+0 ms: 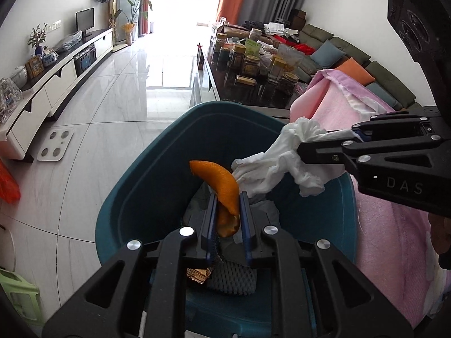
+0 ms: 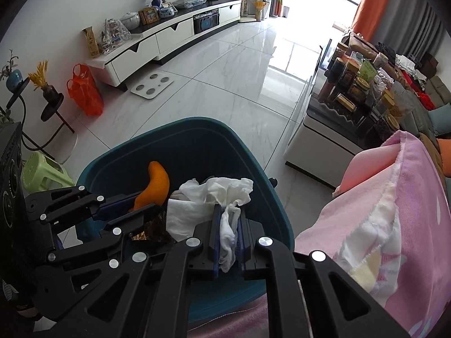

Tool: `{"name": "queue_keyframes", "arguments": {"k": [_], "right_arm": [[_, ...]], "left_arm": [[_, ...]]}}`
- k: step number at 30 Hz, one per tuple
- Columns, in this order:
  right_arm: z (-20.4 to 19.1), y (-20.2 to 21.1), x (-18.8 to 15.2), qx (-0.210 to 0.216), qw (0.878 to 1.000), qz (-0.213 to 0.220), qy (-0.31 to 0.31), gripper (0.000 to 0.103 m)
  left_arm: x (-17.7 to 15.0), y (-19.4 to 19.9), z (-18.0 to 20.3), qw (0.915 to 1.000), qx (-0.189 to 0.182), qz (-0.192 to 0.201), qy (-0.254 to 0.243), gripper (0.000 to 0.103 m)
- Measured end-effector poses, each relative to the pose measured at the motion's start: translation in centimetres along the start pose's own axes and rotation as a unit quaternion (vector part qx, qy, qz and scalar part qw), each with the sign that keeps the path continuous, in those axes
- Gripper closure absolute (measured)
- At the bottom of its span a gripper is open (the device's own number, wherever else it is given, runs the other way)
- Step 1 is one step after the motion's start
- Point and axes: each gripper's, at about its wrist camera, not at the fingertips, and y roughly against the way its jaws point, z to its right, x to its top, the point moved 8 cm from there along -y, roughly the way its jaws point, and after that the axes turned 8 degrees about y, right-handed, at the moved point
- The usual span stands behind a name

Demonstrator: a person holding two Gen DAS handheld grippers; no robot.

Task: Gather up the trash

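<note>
A teal trash bin (image 1: 135, 197) stands on the floor below both grippers; it also shows in the right wrist view (image 2: 197, 140). My left gripper (image 1: 228, 200) is shut on a curved orange peel (image 1: 220, 181) and holds it over the bin's opening. My right gripper (image 2: 228, 214) is shut on a crumpled white tissue (image 2: 225, 191), also above the bin. In the left wrist view the right gripper (image 1: 303, 148) comes in from the right with the tissue (image 1: 270, 166). In the right wrist view the left gripper (image 2: 146, 205) holds the peel (image 2: 156, 183). Foam netting (image 1: 234, 278) and a gold wrapper (image 1: 197, 274) lie in the bin.
A pink blanket (image 1: 338, 104) lies to the right of the bin. A coffee table (image 2: 318, 121) crowded with jars stands beyond it. A white scale (image 1: 55, 145) lies on the tiled floor by the TV cabinet (image 1: 56, 84). A green stool (image 2: 45, 171) and a red bag (image 2: 84, 90) are at left.
</note>
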Motion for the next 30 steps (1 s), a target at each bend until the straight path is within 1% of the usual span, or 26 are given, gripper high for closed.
{"name": "queue_keyframes", "arguments": {"k": [1, 2, 3, 4, 5, 6, 7, 8, 9, 11, 12, 13, 14, 15, 18, 19, 21, 25, 27, 28, 30], "right_arm": [[0.0, -0.2, -0.1, 0.000, 1.000, -0.004, 0.000, 0.082], [0.1, -0.2, -0.2, -0.003, 1.000, -0.005, 0.001, 0.078], [0.2, -0.1, -0.2, -0.006, 1.000, -0.001, 0.000, 0.078], [0.3, 0.0, -0.2, -0.006, 1.000, 0.001, -0.002, 0.078], [0.4, 0.1, -0.3, -0.004, 1.000, 0.001, -0.004, 0.078], [0.5, 0.2, -0.3, -0.005, 1.000, 0.003, -0.005, 0.077], [0.6, 0.5, -0.4, -0.004, 1.000, 0.007, -0.007, 0.077], [0.8, 0.8, -0.4, -0.003, 1.000, 0.013, -0.010, 0.073], [1.0, 1.2, -0.4, -0.003, 1.000, 0.019, -0.014, 0.070], [1.4, 2.4, -0.5, -0.005, 0.999, 0.041, -0.021, 0.058], [1.8, 2.9, -0.5, -0.009, 0.998, 0.049, -0.026, 0.055], [2.1, 3.6, -0.6, -0.012, 0.998, 0.059, -0.030, 0.052], [2.3, 4.2, -0.6, -0.013, 0.997, 0.070, -0.035, 0.044], [2.7, 4.9, -0.7, -0.017, 0.996, 0.079, -0.041, 0.040], [3.8, 6.8, -0.9, -0.030, 0.993, 0.105, -0.054, 0.034], [4.3, 7.4, -0.9, -0.032, 0.991, 0.113, -0.057, 0.029], [4.9, 8.6, -1.2, -0.039, 0.989, 0.128, -0.063, 0.024], [6.4, 11.1, -2.0, -0.055, 0.983, 0.161, -0.076, 0.012], [7.1, 12.3, -2.5, -0.060, 0.979, 0.176, -0.084, 0.011], [7.3, 12.9, -2.9, -0.063, 0.977, 0.183, -0.088, 0.007], [8.0, 13.9, -3.9, -0.074, 0.974, 0.193, -0.096, 0.007]], "left_arm": [[-0.1, -0.1, 0.2, 1.0000, 0.002, 0.001, -0.002, 0.084], [0.0, -0.1, 0.3, 1.0000, 0.000, 0.000, -0.002, 0.078], [0.0, -0.1, 0.4, 1.0000, -0.001, 0.003, -0.002, 0.076], [0.2, -0.1, 0.5, 1.0000, -0.001, 0.005, -0.001, 0.072], [0.3, 0.0, 0.7, 1.0000, -0.002, 0.007, -0.001, 0.064], [0.4, 0.0, 0.8, 1.0000, -0.004, 0.008, 0.000, 0.061], [0.6, 0.1, 1.0, 0.9999, -0.002, 0.012, -0.001, 0.052], [0.6, 0.4, 1.0, 0.9998, 0.000, 0.018, -0.001, 0.041], [0.9, 0.7, 1.1, 0.9997, 0.003, 0.025, -0.001, 0.035], [1.4, 1.5, 1.2, 0.9992, 0.007, 0.040, 0.001, 0.015], [1.7, 2.0, 1.2, 0.9988, 0.010, 0.049, 0.002, 0.009], [2.0, 2.5, 1.3, 0.9981, 0.015, 0.059, 0.002, 0.005], [2.4, 2.7, 1.4, 0.9977, 0.018, 0.064, 0.002, 0.005], [2.6, 3.2, 1.3, 0.9974, 0.020, 0.069, 0.002, 0.005], [3.0, 4.7, 0.8, 0.9961, 0.026, 0.083, 0.012, 0.005], [3.1, 5.2, 0.7, 0.9956, 0.026, 0.089, 0.014, 0.005], [3.5, 6.3, 0.8, 0.9945, 0.029, 0.100, 0.014, 0.005], [4.4, 8.9, 2.2, 0.9913, 0.025, 0.129, 0.009, 0.005], [4.8, 10.4, 3.2, 0.9887, 0.022, 0.148, 0.003, 0.005], [5.0, 11.1, 3.9, 0.9877, 0.019, 0.155, 0.000, 0.005], [5.3, 12.3, 5.2, 0.9859, 0.010, 0.167, -0.009, 0.005]]}}
